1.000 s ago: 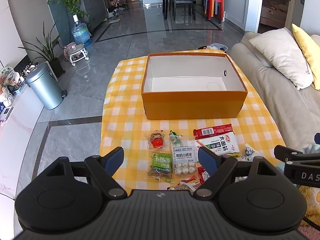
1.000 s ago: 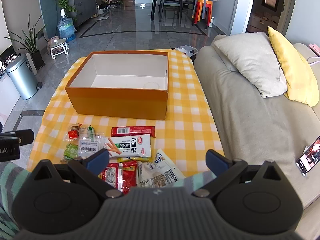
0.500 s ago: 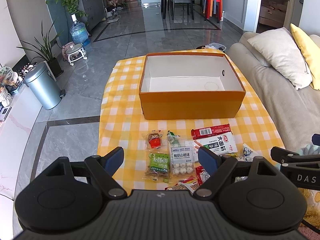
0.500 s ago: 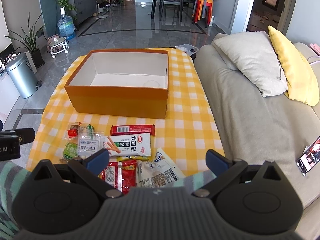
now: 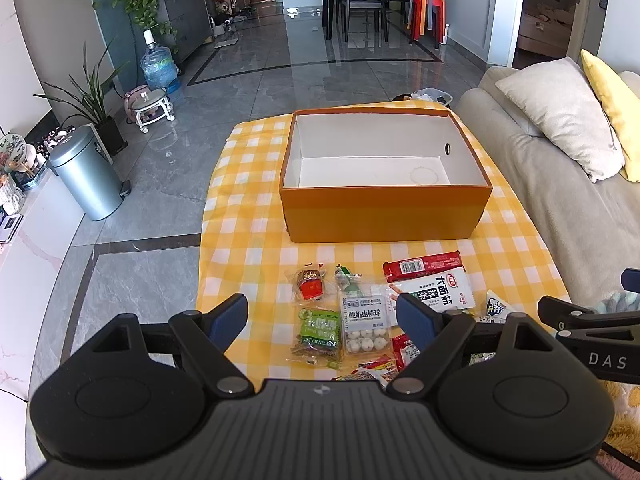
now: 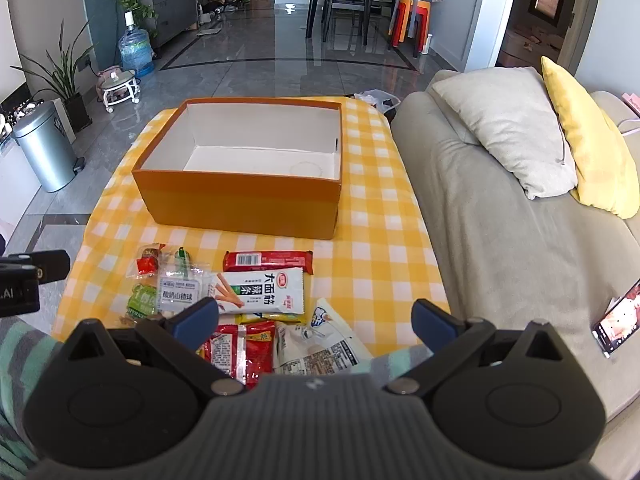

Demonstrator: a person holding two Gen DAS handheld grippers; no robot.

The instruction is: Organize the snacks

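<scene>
An empty orange box (image 5: 384, 212) (image 6: 240, 200) with a white inside stands on the yellow checked cloth (image 5: 244, 236) (image 6: 380, 248). In front of it lie several snack packets: a red bar (image 5: 420, 270) (image 6: 268, 261), a white noodle-stick pack (image 5: 436, 292) (image 6: 260, 290), a clear pack of white balls (image 5: 366, 326) (image 6: 178, 292), green raisins (image 5: 318, 332), a small red sweet (image 5: 310, 284) (image 6: 148, 264), red sachets (image 6: 240, 346) and a white pouch (image 6: 316, 340). My left gripper (image 5: 322, 318) hangs open above the green and white-ball packs. My right gripper (image 6: 316, 320) is open above the sachets and pouch. Neither holds anything.
A grey sofa (image 6: 500, 240) with a beige cushion (image 6: 508, 128) and a yellow one (image 6: 588, 140) borders the table's right side; a phone (image 6: 616, 326) lies on it. A metal bin (image 5: 86, 174) stands on the tiled floor at left.
Both views have shifted only slightly; the box and snacks lie as before, and both grippers stay open and empty.
</scene>
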